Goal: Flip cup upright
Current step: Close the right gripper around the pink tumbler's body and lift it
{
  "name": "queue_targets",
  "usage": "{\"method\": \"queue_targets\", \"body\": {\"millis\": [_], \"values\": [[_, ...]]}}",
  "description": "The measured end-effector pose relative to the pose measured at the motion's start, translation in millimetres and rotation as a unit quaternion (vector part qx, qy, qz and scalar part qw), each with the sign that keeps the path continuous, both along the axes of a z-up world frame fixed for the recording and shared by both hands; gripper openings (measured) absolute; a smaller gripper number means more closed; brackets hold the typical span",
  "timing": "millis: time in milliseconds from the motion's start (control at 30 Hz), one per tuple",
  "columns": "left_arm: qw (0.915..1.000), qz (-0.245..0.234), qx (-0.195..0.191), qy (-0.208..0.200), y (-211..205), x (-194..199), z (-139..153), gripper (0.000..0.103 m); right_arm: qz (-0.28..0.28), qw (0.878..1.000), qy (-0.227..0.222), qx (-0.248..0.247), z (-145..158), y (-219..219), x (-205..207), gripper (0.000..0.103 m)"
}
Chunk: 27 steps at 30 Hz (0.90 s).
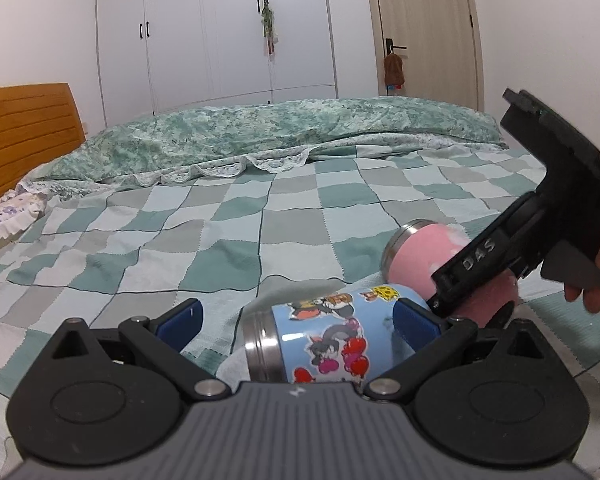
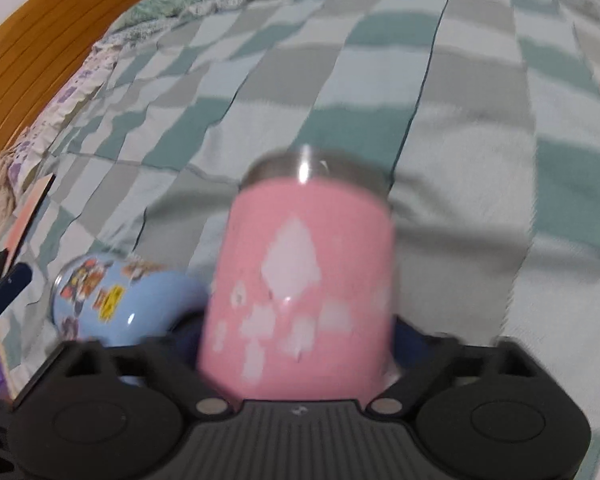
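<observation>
**Q:** What sits closest to the lens?

**A:** Blue cup [image 1: 324, 336], on its side on the checked bedspread [image 1: 148, 240], between the spread fingers of my left gripper [image 1: 300, 320]. One blue pad [image 1: 414, 318] looks to be touching or nearly touching its body at the right; the other pad stands clear at the left, so nothing is pinched yet.

**Q:** And your other hand?

**A:** My right gripper [image 2: 300, 344] has its pads pressed against the pink cup [image 2: 300, 280], gripping it low on the body, steel rim pointing away from the camera. From the left wrist view that cup leans over with its rim up and to the left, tilted rather than upright. The right wrist view is blurred, so I cannot tell whether its base is off the bedspread.

**Q:** Which way does the blue one lie?

**A:** Long axis runs across my left gripper, steel rim to the left, closed end toward the pink cup, just beside it. My left hand is the nearer one.

**Q:** What does the coming move turn on?

**A:** In my judgement, on that crosswise axis: the fingers straddle the cup's length, not its width. I would need to turn the wrist before closing, then swing the rim upward.
</observation>
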<state>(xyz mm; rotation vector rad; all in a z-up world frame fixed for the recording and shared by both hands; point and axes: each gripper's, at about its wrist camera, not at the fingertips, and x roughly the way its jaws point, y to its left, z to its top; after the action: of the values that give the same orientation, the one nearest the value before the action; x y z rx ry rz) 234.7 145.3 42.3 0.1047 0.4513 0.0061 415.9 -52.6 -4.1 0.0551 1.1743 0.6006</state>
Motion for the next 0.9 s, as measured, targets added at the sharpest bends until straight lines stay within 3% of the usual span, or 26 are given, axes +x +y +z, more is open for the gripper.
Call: {"method": "queue_targets", "body": {"millis": [367, 700, 900], "values": [[0.9988, -0.013, -0.044, -0.016, 13, -37, 13, 0.103, -0.058, 0.996, -0.037, 0.05, 33, -36, -31, 0.084], [0.9962, -0.052, -0.064, -0.028, -16, -98, 37, 0.103, -0.095, 0.987, -0.095, 0.093, 82, -100, -145, 0.083], [0.995, -0.072, -0.068, -0.014, -47, -132, 38, 0.103, -0.139, 0.981, -0.119, 0.069, 67, -143, -210, 0.083]]}}
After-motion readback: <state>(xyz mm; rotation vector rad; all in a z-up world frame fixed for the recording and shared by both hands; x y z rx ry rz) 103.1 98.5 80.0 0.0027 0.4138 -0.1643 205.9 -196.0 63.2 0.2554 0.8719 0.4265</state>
